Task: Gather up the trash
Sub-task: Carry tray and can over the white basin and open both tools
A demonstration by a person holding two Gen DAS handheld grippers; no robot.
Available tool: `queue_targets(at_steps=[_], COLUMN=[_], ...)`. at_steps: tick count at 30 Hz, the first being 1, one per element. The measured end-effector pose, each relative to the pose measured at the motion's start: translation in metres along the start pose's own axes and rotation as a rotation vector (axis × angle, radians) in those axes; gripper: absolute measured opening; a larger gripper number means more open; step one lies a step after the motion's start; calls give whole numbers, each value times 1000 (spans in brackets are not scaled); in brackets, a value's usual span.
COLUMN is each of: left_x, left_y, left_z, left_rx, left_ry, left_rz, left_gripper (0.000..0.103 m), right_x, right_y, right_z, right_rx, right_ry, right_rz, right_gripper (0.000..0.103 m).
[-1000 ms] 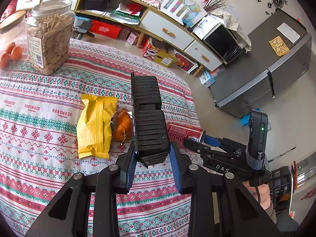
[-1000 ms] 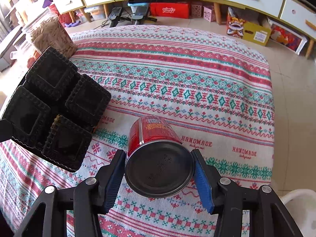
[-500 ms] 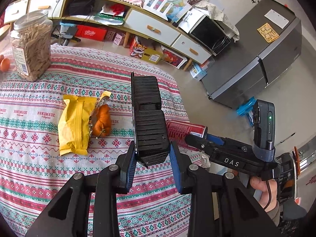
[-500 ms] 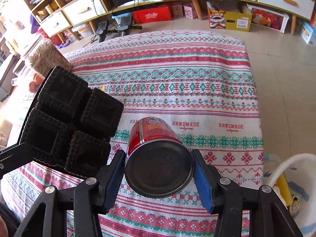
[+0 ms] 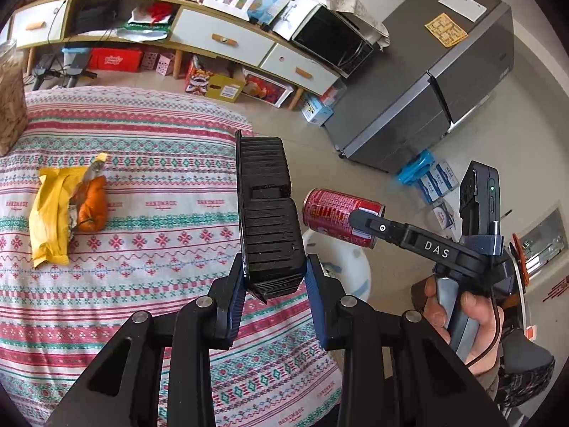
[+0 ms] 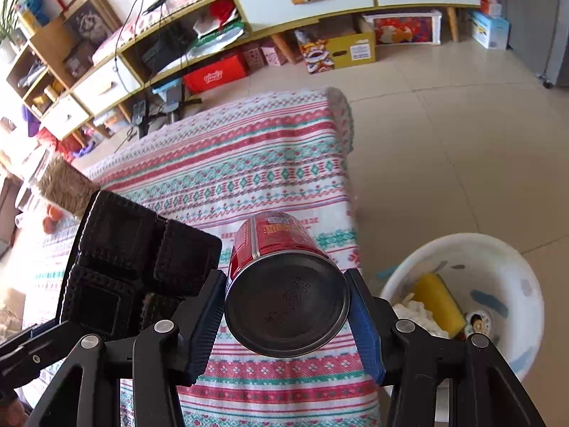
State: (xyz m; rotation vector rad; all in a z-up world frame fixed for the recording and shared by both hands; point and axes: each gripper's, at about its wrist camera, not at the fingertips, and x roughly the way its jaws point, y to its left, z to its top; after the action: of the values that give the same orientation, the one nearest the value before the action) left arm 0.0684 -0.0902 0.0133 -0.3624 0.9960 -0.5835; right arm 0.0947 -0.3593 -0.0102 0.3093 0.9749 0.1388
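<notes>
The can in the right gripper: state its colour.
Red sides with a dark bare-metal base; the can shows best in the right wrist view.

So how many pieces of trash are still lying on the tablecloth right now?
2: a yellow wrapper and an orange wrapper, touching, on the cloth. The black tray and red can are held in the grippers. More may be hidden.
</notes>
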Motion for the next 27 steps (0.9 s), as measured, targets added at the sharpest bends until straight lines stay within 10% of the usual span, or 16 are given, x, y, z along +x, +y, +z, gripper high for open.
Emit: queue_targets(at_steps=[18,27], left_x=[148,194], left_y=[-104,-118], left_z=[-23,-35], left_rx=[51,74], left_ry=[149,179], left_rz=[-99,-60], left_gripper=[33,28], right_x=[-21,-4], right_y=[-126,-146], right_z=[-11,-10], right_rx=[281,376], right_ry=[51,104], right_rz=[-257,-214], right_gripper=[58,59])
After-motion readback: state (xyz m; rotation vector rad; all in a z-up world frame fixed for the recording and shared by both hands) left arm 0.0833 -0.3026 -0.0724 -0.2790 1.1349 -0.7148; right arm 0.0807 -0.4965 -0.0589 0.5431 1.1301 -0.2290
